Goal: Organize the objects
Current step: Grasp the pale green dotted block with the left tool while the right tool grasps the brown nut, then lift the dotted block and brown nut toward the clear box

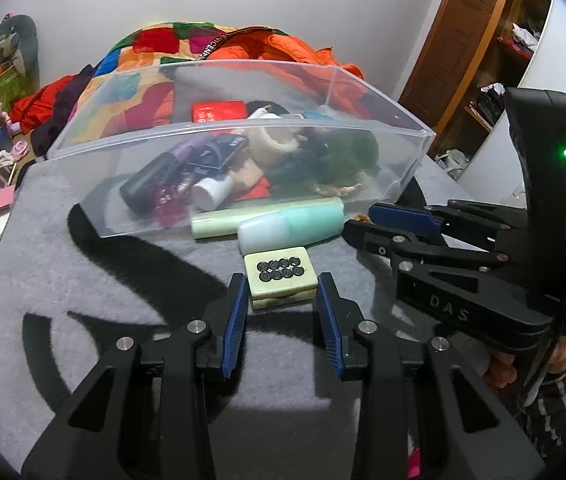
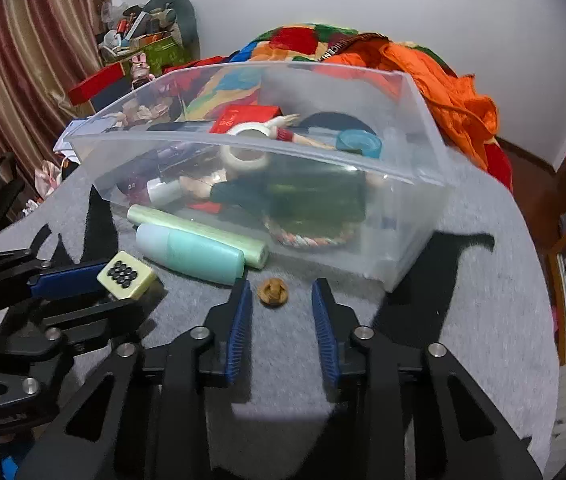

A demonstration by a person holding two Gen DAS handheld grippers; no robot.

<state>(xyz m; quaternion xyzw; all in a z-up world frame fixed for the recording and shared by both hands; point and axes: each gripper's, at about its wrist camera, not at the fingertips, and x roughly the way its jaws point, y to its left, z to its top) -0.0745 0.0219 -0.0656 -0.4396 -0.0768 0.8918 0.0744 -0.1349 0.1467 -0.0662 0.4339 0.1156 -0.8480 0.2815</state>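
Observation:
A cream mahjong tile (image 1: 279, 270) with black circles sits between the blue pads of my left gripper (image 1: 282, 282), which is shut on its sides. The right wrist view shows that tile (image 2: 125, 274) in the left gripper (image 2: 121, 292) at the left. My right gripper (image 2: 282, 296) stands open over the grey mat. A small brown knob-like piece (image 2: 272, 292) lies between its fingertips, untouched. In the left wrist view the right gripper (image 1: 359, 220) reaches in from the right, with the brown piece (image 1: 361, 217) at its tips.
A clear plastic bin (image 1: 243, 130) (image 2: 411, 216) full of several small items stands behind. A mint bottle (image 2: 191, 254) and a pale green roll (image 2: 203, 228) lie against its front wall. Colourful bedding (image 2: 443, 80) is piled beyond. A hand in a striped sleeve (image 1: 523, 368) holds the right gripper.

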